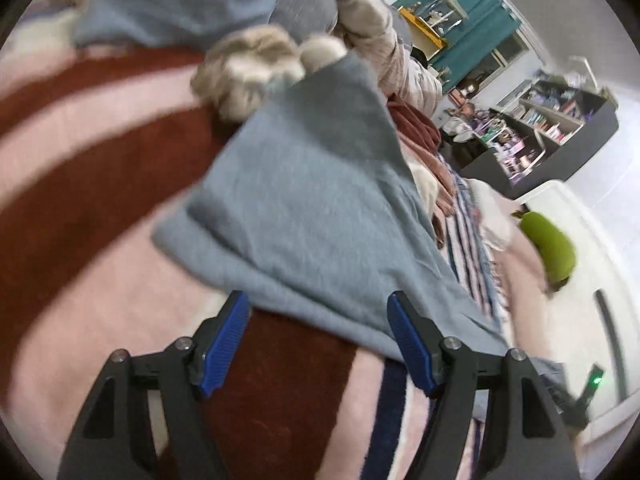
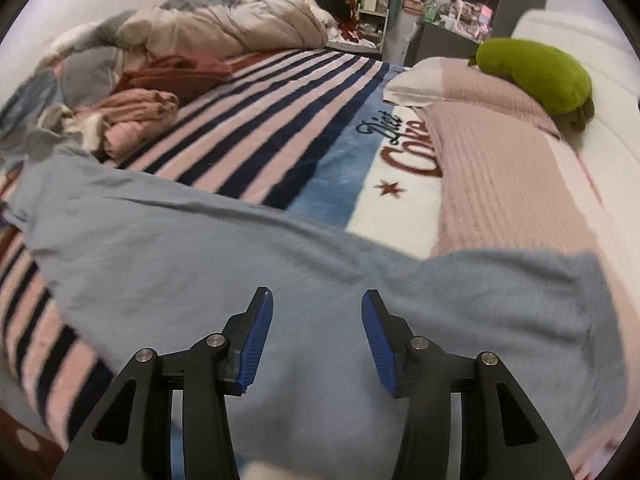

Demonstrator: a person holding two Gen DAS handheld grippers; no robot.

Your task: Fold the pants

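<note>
Grey-blue pants (image 2: 240,256) lie spread across the striped blanket (image 2: 280,120) on the bed. In the right wrist view my right gripper (image 2: 317,300) hovers over the cloth with its blue pads apart and nothing pinched between them. In the left wrist view the same pants (image 1: 304,208) show as a folded grey-blue panel on a red-and-pink part of the blanket (image 1: 100,184). My left gripper (image 1: 318,300) stands open at the panel's near edge. Its right fingertip (image 1: 400,320) overlaps the cloth edge. The view is blurred.
A pile of pink and rust clothes (image 2: 152,96) and a rumpled duvet (image 2: 224,28) lie at the bed's far left. Pink pillows (image 2: 500,152) and a green plush toy (image 2: 536,72) sit at the right by the white headboard. Shelves and clutter stand beyond the bed.
</note>
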